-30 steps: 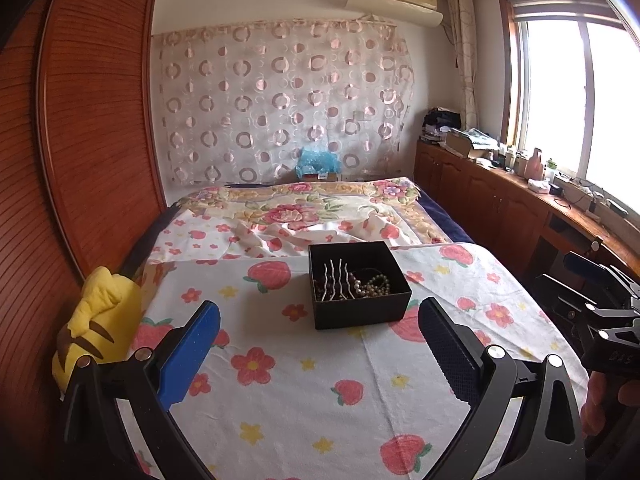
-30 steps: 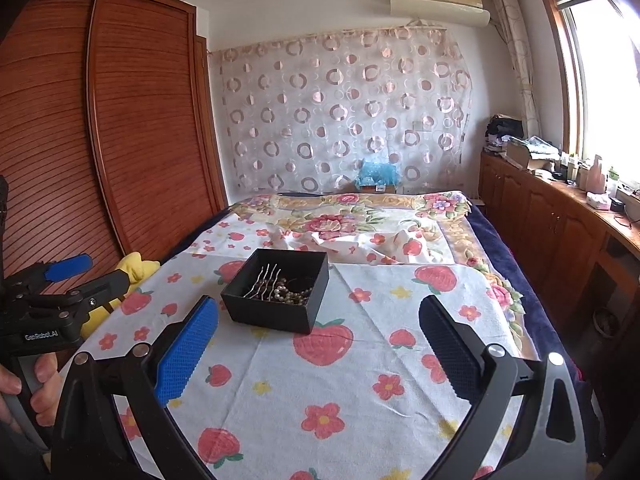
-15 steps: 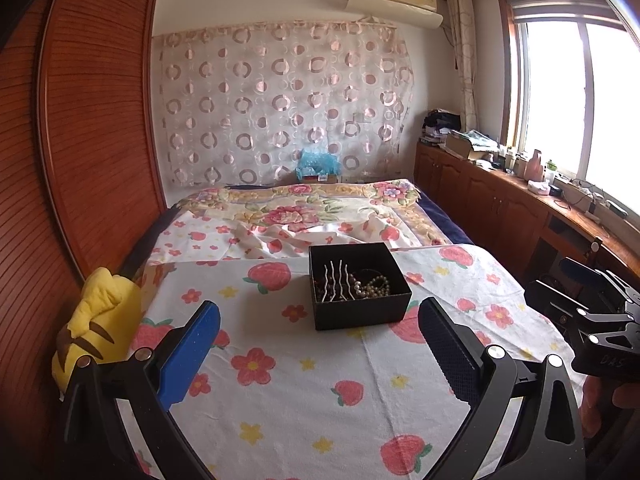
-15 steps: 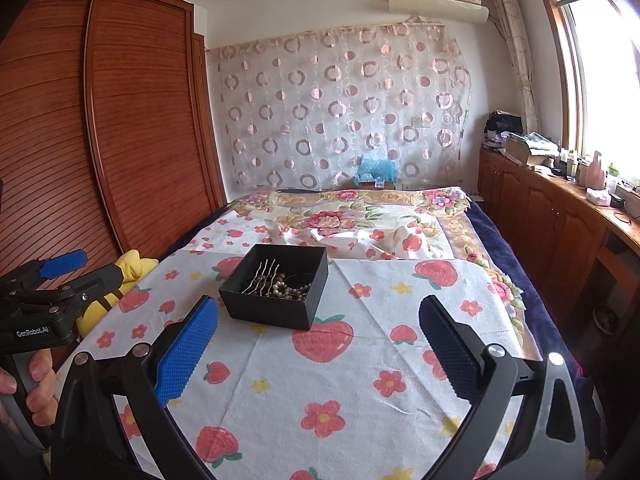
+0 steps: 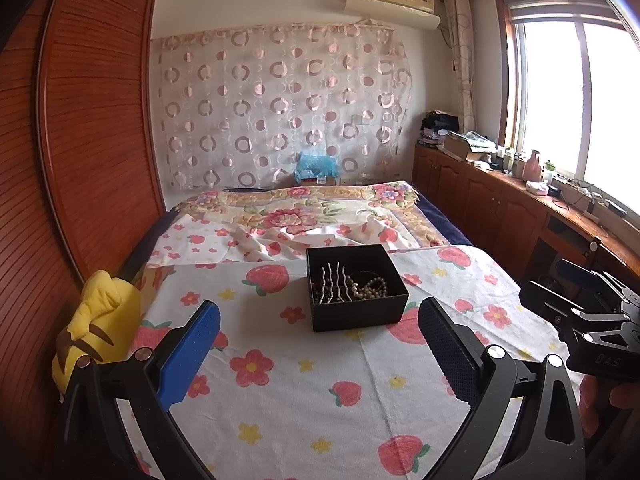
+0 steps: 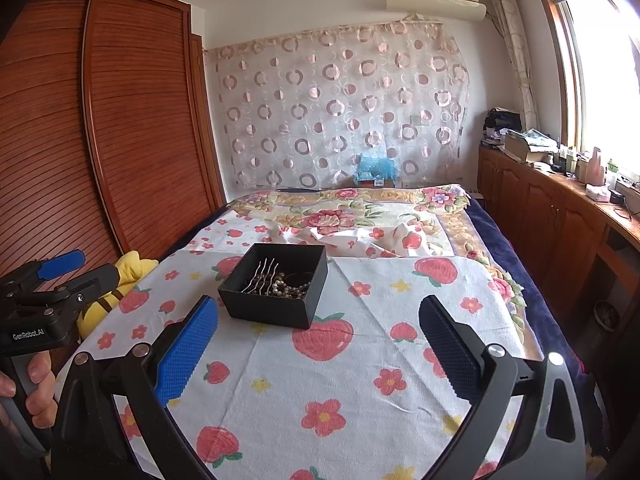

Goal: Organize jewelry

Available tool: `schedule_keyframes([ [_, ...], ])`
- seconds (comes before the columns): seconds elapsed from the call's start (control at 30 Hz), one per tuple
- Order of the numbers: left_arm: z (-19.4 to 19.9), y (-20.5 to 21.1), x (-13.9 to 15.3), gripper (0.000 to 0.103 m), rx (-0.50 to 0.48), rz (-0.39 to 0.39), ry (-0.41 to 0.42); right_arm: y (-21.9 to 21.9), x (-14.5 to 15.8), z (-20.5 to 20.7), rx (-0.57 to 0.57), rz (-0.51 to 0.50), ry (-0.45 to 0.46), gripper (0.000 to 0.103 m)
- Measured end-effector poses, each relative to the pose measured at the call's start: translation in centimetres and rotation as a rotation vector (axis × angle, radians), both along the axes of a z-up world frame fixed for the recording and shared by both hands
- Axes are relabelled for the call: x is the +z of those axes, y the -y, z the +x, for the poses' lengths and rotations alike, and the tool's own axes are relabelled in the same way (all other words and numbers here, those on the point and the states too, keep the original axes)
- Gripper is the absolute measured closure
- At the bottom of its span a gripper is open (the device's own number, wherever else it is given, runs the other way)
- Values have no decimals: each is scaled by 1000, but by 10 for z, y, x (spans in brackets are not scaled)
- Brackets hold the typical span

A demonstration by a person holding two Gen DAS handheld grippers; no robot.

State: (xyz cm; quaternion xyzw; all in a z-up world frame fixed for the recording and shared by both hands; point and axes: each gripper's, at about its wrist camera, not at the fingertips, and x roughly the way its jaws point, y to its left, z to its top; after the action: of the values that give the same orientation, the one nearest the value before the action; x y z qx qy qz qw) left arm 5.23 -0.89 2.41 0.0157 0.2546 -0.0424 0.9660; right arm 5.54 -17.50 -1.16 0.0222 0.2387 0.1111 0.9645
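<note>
A black open box [image 5: 356,286] sits on the strawberry-print cloth on the bed; it also shows in the right wrist view [image 6: 276,284]. Inside lie wavy silver hairpins [image 5: 334,286] and a string of pearl beads [image 5: 370,290], seen too in the right wrist view [image 6: 290,288]. My left gripper [image 5: 320,340] is open and empty, hovering in front of the box. My right gripper [image 6: 318,344] is open and empty, in front of and right of the box. Each gripper shows at the edge of the other's view.
A yellow plush toy [image 5: 96,324] lies at the bed's left edge beside the wooden wardrobe [image 5: 80,140]. A floral blanket [image 5: 296,216] covers the far half of the bed. Wooden cabinets [image 5: 500,208] with clutter line the right wall under the window.
Both grippers have edged slightly; the right gripper drifted a little lower in the left view. The box and jewelry have not moved.
</note>
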Motion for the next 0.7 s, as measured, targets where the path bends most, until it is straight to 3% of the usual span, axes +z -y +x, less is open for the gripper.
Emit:
schedule_keyframes([
  [0.7, -2, 1, -1, 7, -1, -3, 6, 2, 0, 0, -1, 1, 0, 2],
])
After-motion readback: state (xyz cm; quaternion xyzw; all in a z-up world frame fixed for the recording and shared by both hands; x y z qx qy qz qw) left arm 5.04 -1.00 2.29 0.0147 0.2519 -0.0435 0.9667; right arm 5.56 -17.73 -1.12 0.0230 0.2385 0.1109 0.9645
